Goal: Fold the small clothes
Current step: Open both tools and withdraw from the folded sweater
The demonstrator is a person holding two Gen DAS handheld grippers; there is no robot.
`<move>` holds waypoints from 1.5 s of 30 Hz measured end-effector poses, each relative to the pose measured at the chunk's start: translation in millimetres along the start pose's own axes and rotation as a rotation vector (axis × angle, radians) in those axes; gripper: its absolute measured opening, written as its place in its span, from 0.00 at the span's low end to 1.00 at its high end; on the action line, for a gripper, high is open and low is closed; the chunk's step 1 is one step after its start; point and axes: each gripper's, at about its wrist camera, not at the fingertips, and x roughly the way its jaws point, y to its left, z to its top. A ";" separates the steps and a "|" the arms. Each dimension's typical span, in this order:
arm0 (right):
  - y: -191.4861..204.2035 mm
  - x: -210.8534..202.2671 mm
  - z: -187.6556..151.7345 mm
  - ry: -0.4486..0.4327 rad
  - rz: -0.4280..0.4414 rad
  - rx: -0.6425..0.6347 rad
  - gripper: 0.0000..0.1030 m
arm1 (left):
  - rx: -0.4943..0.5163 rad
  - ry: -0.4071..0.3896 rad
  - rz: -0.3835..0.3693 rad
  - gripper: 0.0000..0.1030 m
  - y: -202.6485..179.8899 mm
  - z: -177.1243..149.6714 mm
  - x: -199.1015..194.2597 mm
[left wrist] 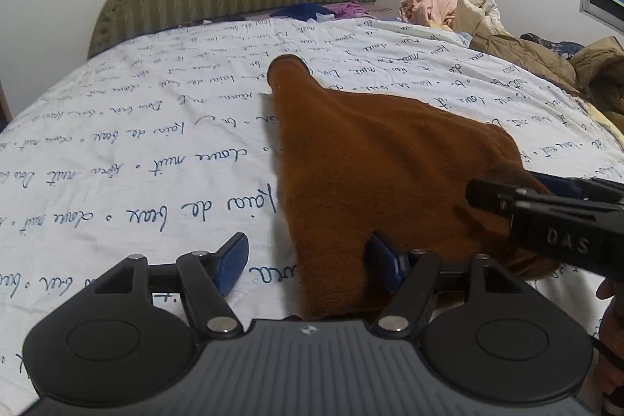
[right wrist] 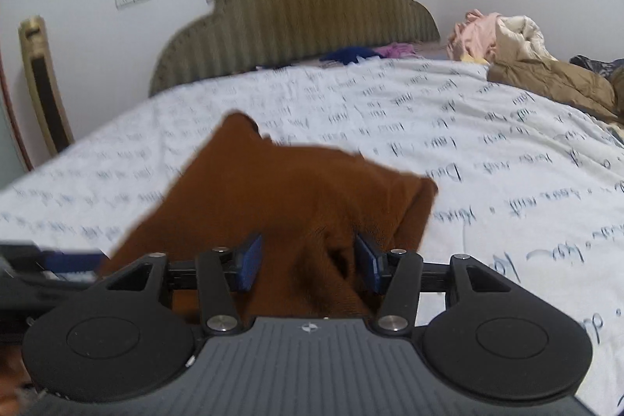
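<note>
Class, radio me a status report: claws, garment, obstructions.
Left claw open, right claw open. Brown garment flat on bedsheet, unheld. Nothing obstructing.

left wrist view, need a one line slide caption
Open left tongs over the near edge of a brown garment on a script-print sheet.

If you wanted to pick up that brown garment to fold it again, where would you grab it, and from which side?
I'd pinch the brown garment at its near edge, coming in low from the near side of the bed. It lies flat and limp, so only an edge gives the pads something to close on. The left gripper and right gripper, both open, already sit at that edge.
</note>
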 end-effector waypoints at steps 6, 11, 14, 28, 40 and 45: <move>0.6 0.2 -13.1 0.027 -0.025 0.002 0.87 | -0.009 -0.033 0.041 0.76 -3.5 -7.1 -1.1; -7.8 6.3 -23.1 0.046 -0.012 0.061 0.99 | -0.022 -0.061 0.060 0.81 -2.9 -15.2 2.0; -12.1 8.9 -24.2 0.058 0.007 0.090 1.00 | -0.039 -0.063 0.060 0.86 -0.5 -17.1 4.5; -15.6 6.0 -28.2 0.041 0.022 0.116 1.00 | -0.088 -0.080 0.037 0.89 7.1 -23.4 6.8; -15.1 3.2 -29.0 0.039 0.021 0.112 1.00 | -0.144 -0.063 0.003 0.92 16.9 -23.3 9.9; -15.5 3.2 -29.0 0.039 0.022 0.115 1.00 | -0.144 -0.062 0.003 0.93 17.1 -23.3 10.0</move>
